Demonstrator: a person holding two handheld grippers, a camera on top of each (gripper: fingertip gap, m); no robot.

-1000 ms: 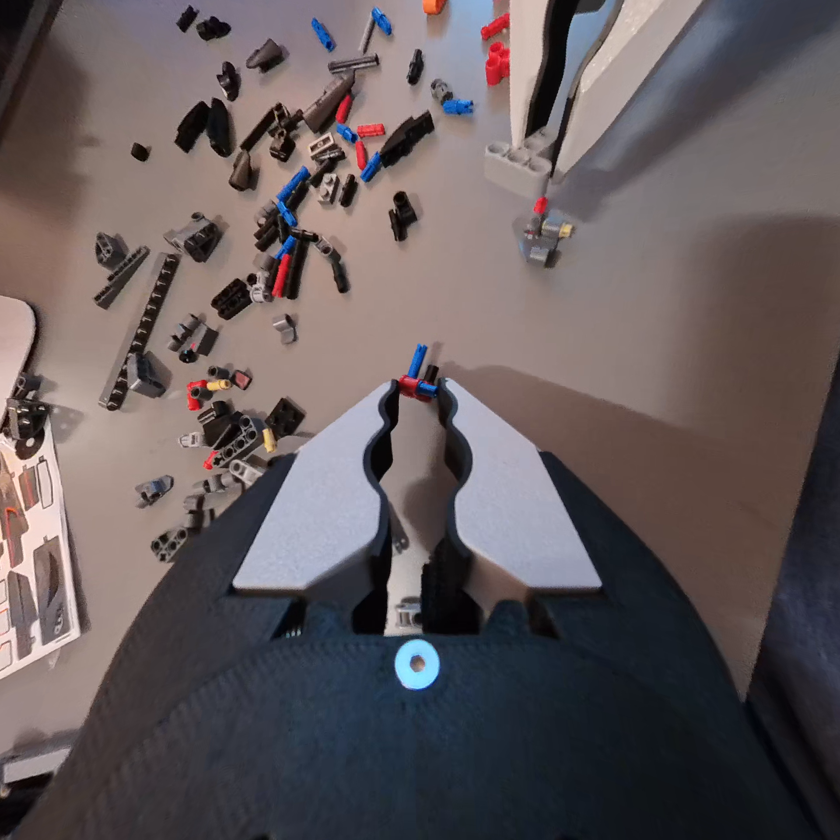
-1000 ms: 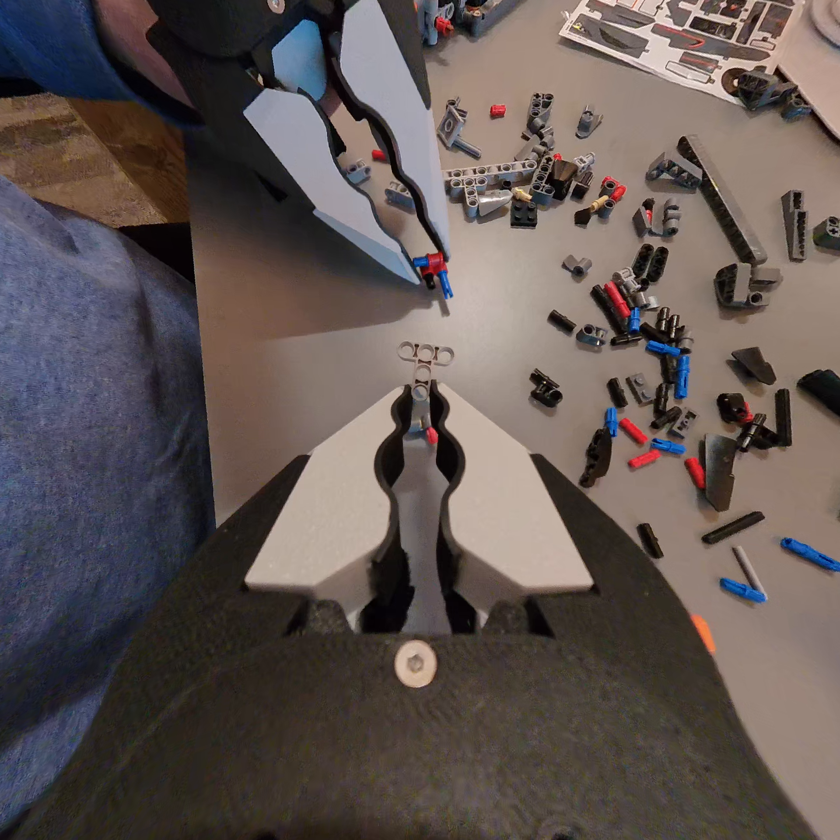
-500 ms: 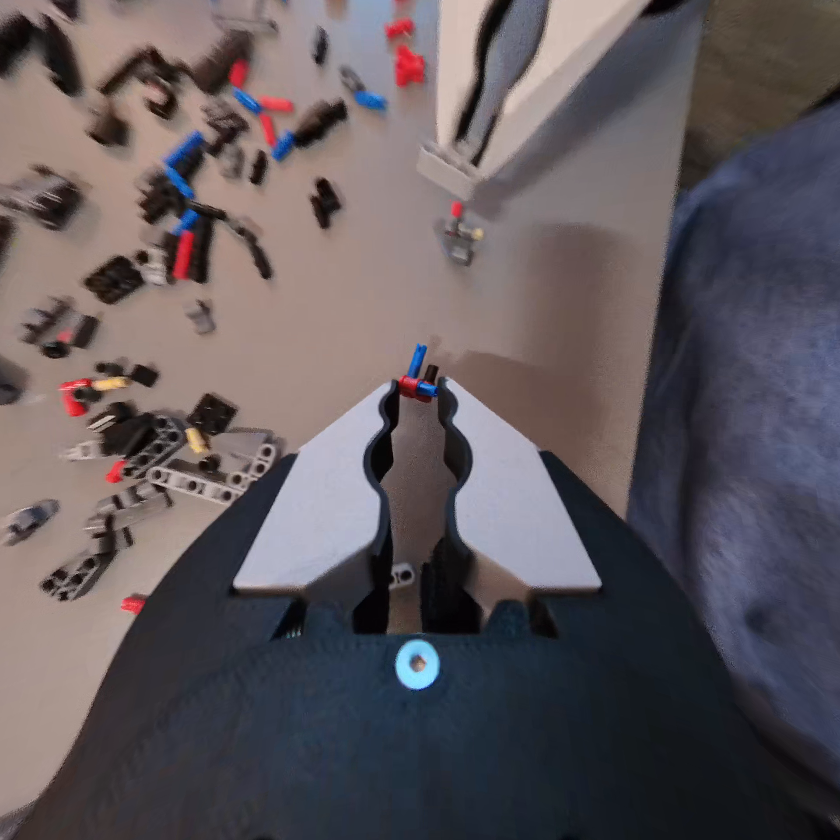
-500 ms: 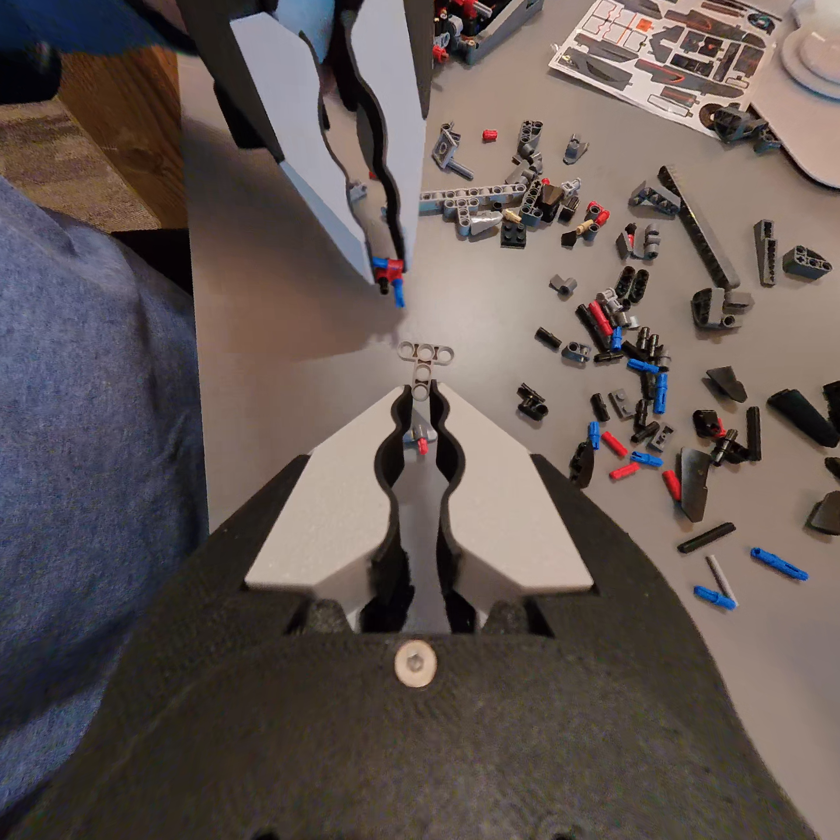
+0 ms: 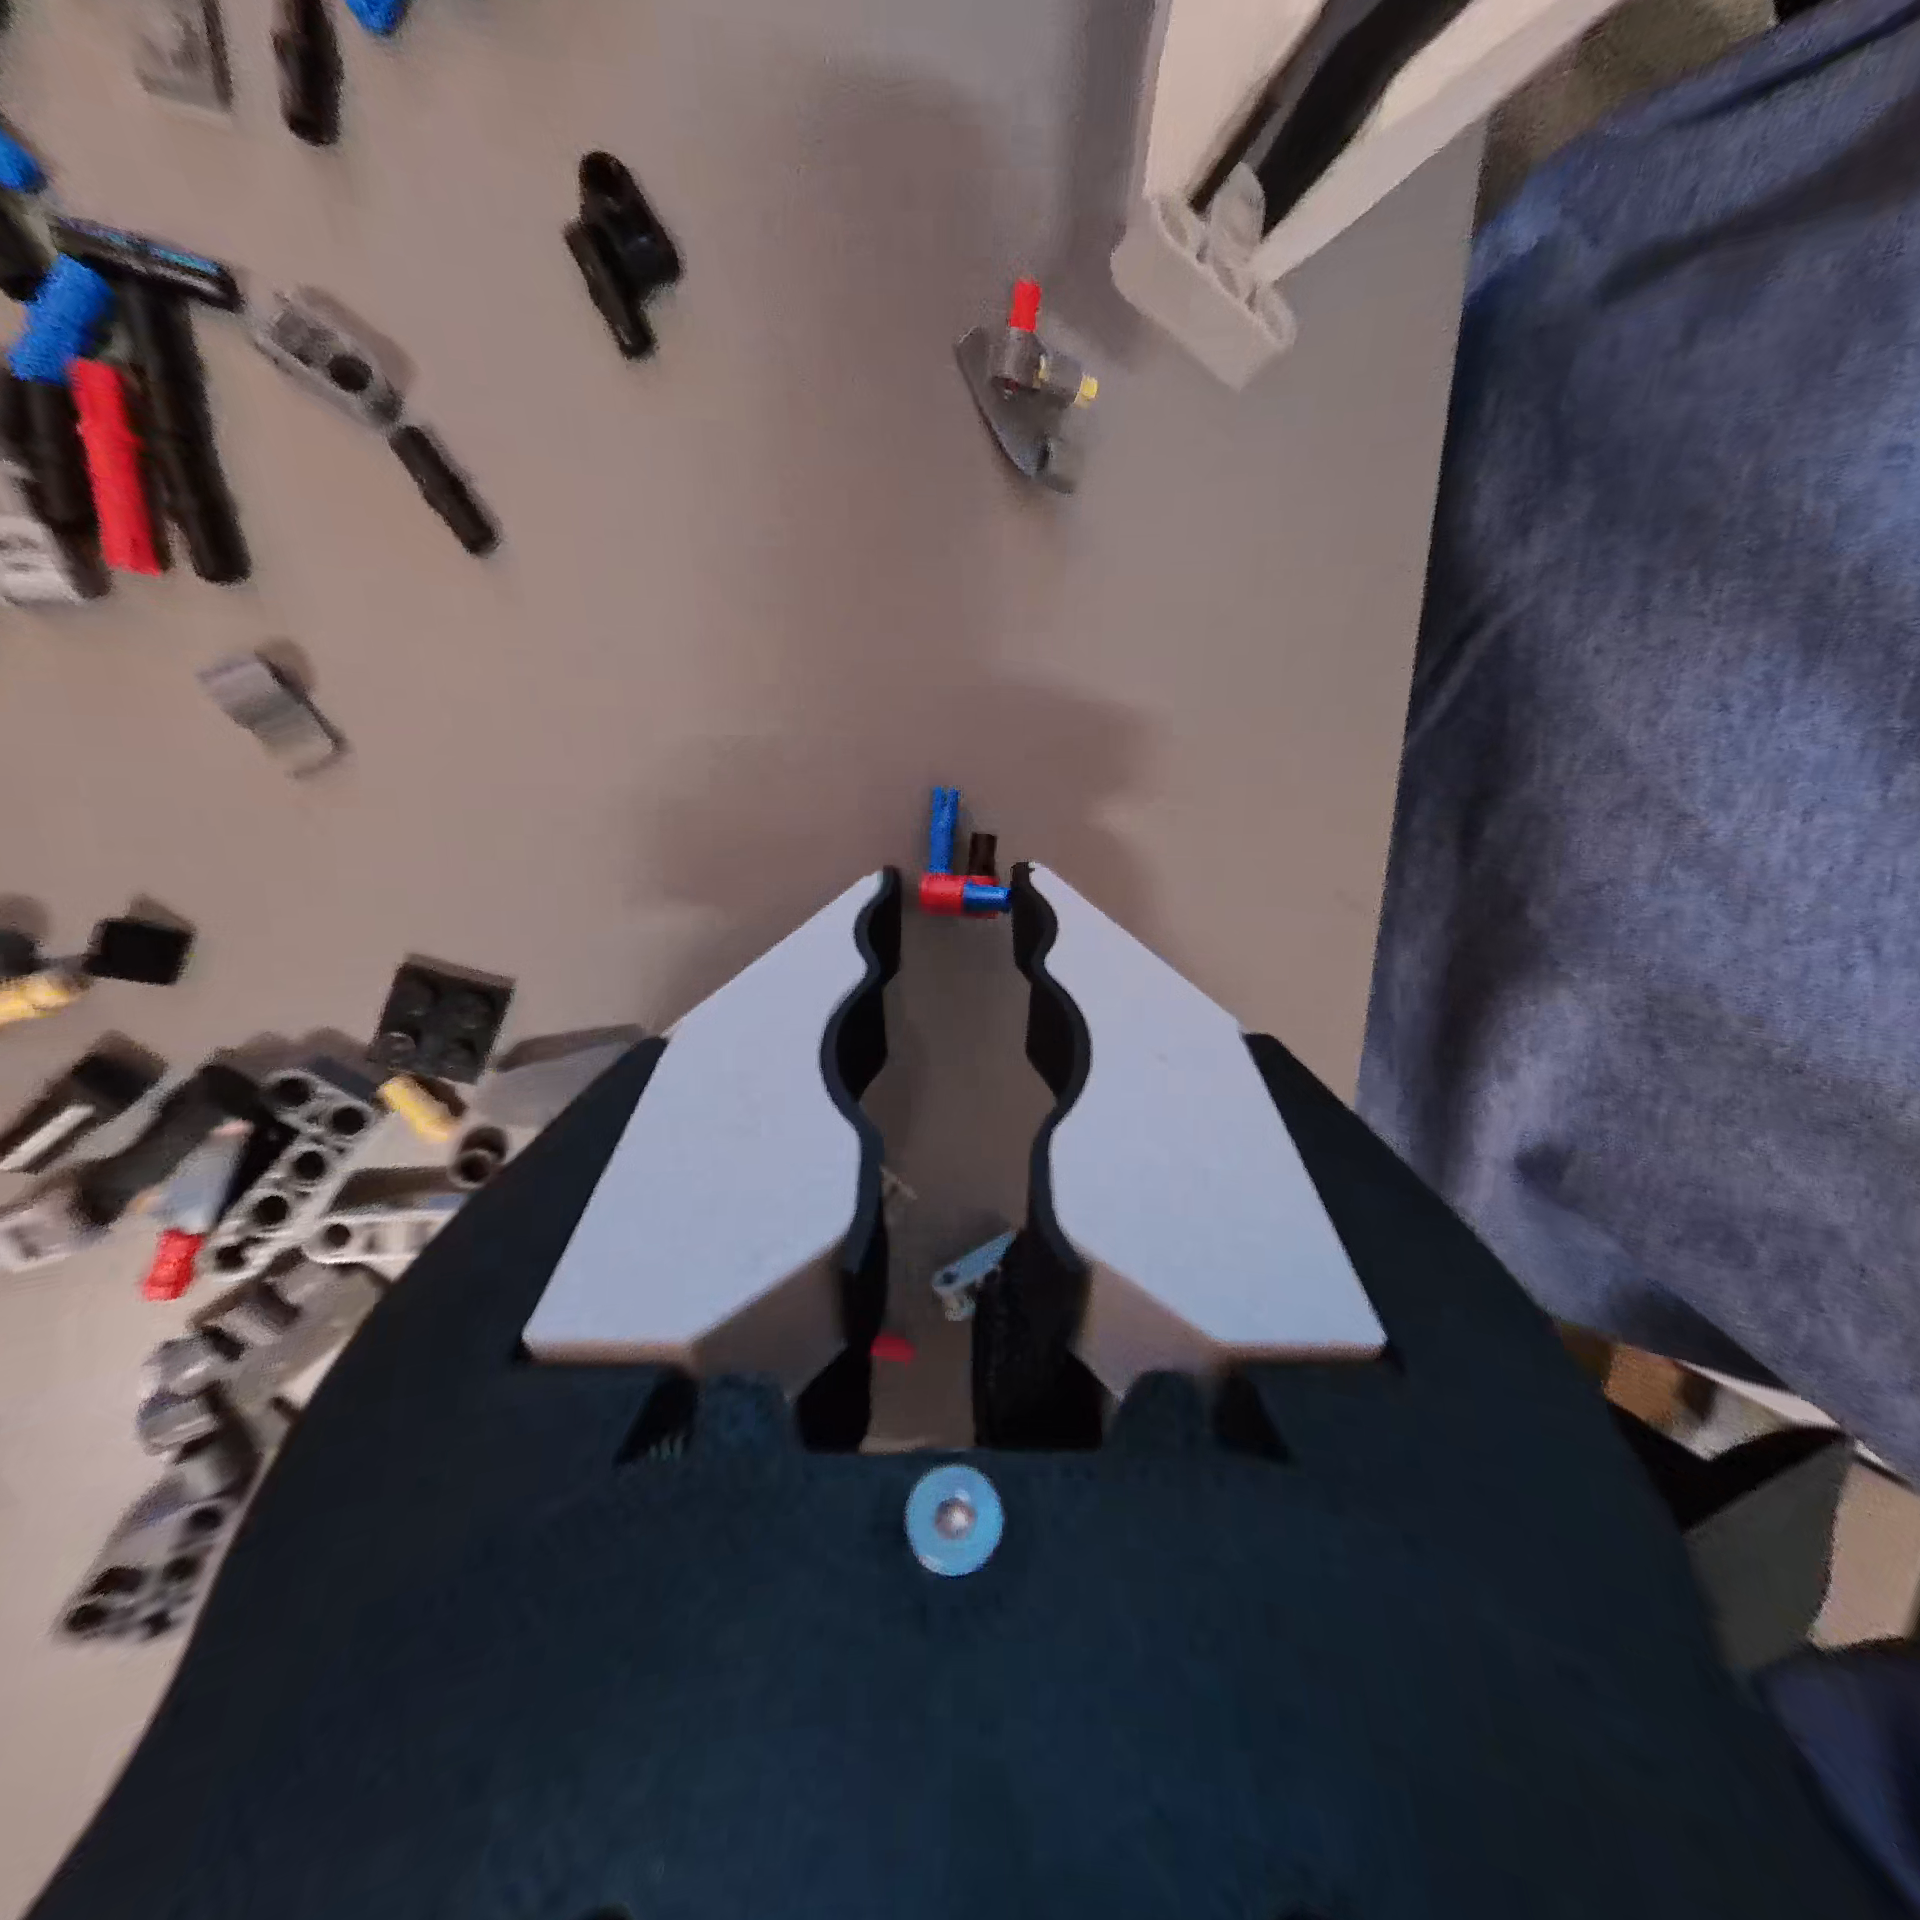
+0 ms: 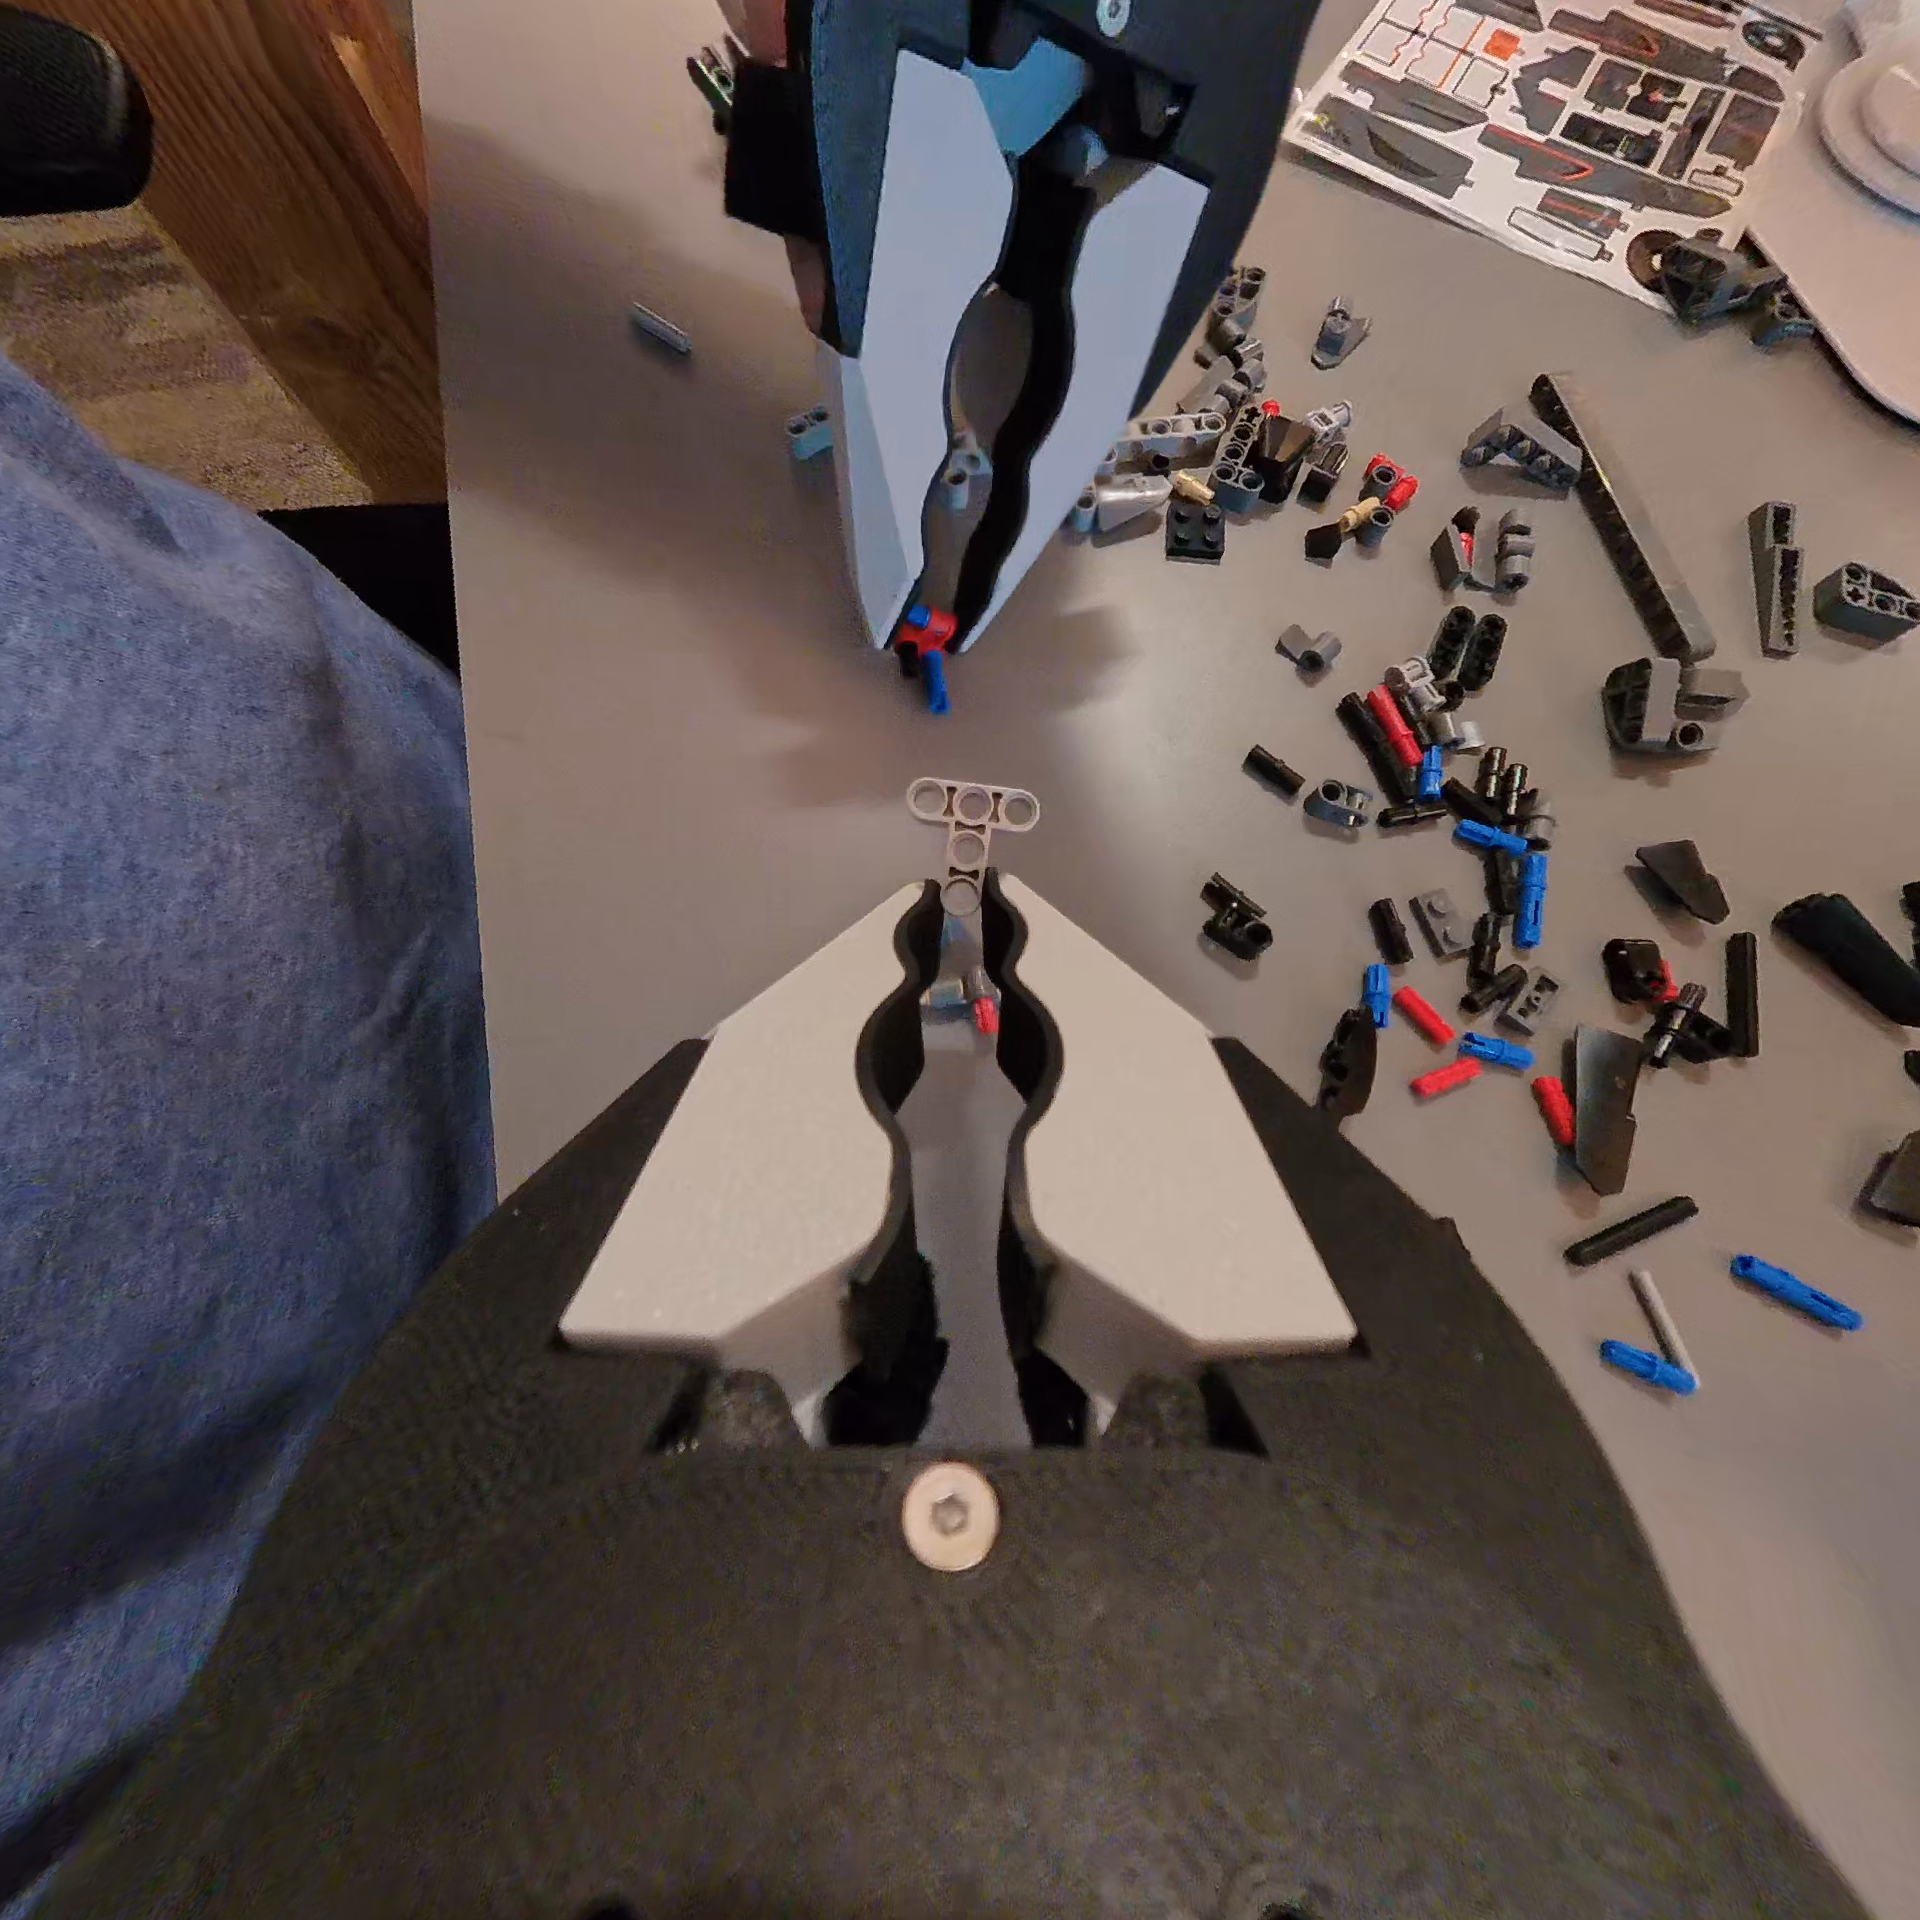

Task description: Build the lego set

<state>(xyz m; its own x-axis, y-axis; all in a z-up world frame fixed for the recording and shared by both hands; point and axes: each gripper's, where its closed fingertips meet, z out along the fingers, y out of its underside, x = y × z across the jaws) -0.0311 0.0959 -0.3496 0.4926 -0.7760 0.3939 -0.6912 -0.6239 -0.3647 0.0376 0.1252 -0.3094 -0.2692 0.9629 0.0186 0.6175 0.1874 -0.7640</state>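
My left gripper (image 5: 954, 878) is shut on a small red connector (image 5: 940, 894) with blue and black pins, held just above the grey table (image 5: 727, 675). In the right wrist view, the left gripper (image 6: 928, 642) points down at the table with the red connector (image 6: 925, 627) at its tips. My right gripper (image 6: 966, 896) is shut on a light grey T-shaped beam (image 6: 971, 821). The beam's bar faces the left gripper, a short gap apart. The right gripper also shows at the top right of the left wrist view (image 5: 1210, 275). A small grey assembly (image 5: 1023, 390) with a red pin lies on the table under the right gripper.
Many loose black, grey, blue and red pieces (image 6: 1455, 748) lie scattered on the table's right side. A sticker sheet (image 6: 1558, 114) lies at the far right. The table edge (image 6: 457, 727) runs along the left, with a person's blue-clad leg (image 6: 208, 935) beside it. The grippers' ends are close to 9 centimeters from one another.
The left gripper has swung over with the red connector toward the table edge and now faces the right gripper's beam. The right gripper has barely moved.
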